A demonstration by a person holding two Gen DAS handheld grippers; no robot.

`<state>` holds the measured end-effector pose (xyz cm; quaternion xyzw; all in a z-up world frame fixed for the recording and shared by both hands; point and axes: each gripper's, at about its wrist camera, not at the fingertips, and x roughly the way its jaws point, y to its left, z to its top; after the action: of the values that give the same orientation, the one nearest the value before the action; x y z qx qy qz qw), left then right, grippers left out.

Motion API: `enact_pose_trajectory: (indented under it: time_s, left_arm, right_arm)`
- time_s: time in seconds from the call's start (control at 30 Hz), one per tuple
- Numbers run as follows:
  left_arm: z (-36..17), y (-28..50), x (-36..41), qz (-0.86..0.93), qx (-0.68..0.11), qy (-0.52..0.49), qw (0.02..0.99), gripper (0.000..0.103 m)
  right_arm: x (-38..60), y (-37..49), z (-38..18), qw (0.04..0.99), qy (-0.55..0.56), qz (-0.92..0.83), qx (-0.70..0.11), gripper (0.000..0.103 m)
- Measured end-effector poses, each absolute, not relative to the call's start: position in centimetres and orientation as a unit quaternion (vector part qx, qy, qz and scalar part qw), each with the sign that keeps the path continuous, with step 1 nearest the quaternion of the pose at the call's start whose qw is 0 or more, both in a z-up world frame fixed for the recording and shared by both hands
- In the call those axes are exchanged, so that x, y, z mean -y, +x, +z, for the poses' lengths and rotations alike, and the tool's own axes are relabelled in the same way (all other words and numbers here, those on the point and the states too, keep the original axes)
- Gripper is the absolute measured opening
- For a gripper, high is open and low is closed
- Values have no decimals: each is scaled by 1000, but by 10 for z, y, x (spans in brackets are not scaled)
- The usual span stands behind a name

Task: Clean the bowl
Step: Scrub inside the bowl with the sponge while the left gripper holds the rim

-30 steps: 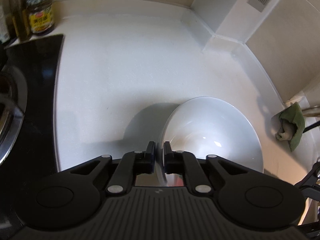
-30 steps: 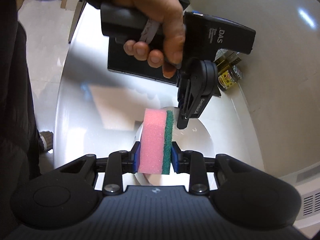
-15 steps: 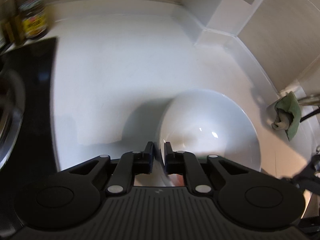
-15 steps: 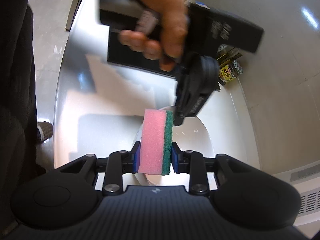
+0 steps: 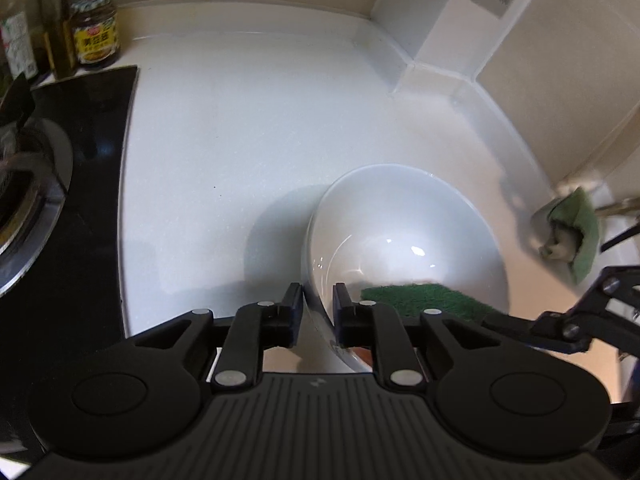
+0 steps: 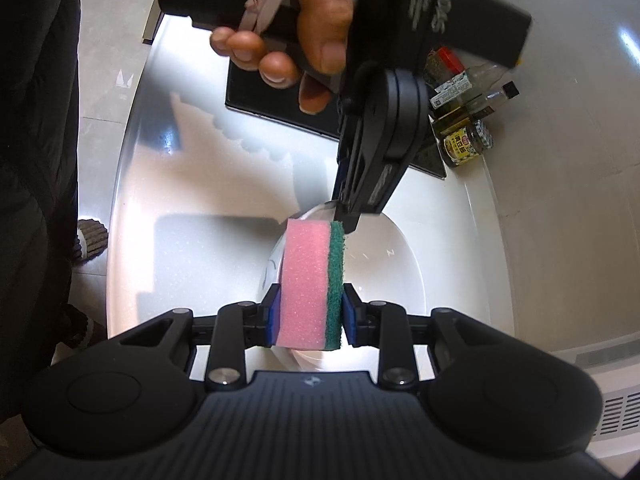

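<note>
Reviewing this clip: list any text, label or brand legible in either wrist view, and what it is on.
"DAS": on the left gripper body, blurred.
Yellow label on the jar: characters too blurred to read.
Labels on the bottles: too small to read.
Nothing readable on the bowl or sponge.

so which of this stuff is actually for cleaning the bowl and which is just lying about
In use:
- white ceramic bowl, its rim between the left claw fingers
- pink foam sponge with green scouring face, clamped in the right claw

Lying about:
- yellow-labelled glass jar
- sauce bottles
- black stovetop
- crumpled green cloth
</note>
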<state>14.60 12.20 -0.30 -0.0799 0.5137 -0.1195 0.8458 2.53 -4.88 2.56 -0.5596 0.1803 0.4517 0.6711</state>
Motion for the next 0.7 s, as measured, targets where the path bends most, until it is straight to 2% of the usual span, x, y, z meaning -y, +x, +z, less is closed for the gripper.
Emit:
enact_pose_trajectory:
  time_s: [0.2,0.33,0.4,0.47,0.6,0.7]
  left_arm:
    - [-5,180,-108,-150,-511,-40,846,5]
    - [-2,177,-104,-137,-516,-35,845,6]
    - [-1,167,-108,-128,-516,-51,846,9]
    - [-1,149,-118,-116,-511,-81,848,23]
    - [-7,130,-122,-104,-513,-109,845,22]
    - [-10,139,-120,-105,-518,-100,843,16]
  right_arm:
    - [51,29,21,666,-568,451,-172,26]
    - [55,32,22,666,-570,450,-171,26]
    - [56,32,23,667,-567,452,-171,26]
    - [56,34,23,669,-564,452,-170,26]
    - [56,37,24,671,-562,454,-167,26]
    - [55,39,26,664,-569,457,-163,26]
